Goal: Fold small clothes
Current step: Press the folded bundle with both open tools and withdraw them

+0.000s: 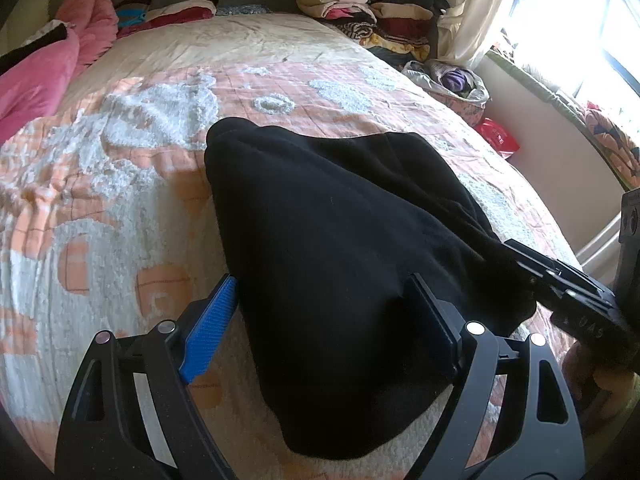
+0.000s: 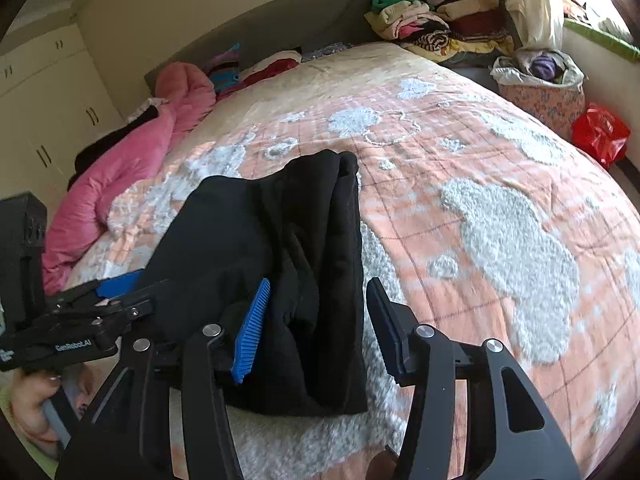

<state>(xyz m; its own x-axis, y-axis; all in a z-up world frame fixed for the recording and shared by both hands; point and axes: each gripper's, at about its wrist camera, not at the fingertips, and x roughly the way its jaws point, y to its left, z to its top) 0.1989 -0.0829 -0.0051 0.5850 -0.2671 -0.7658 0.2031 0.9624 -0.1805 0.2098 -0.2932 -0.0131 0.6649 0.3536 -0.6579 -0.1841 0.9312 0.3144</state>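
Daylight floods in from the window (image 1: pixel 576 28) at the upper right of both views, where the glass is blown out to plain white with no detail. The curtain (image 1: pixel 472 12) beside it glows pale. The bedspread (image 2: pixel 460 184) is evenly and brightly lit, with only soft shadows. The black garment (image 1: pixel 332 248) reads as a nearly flat dark mass, its folds hard to see. Both fisheye views bend the bed into a dome, darken at the corners, and blur slightly toward the edges.
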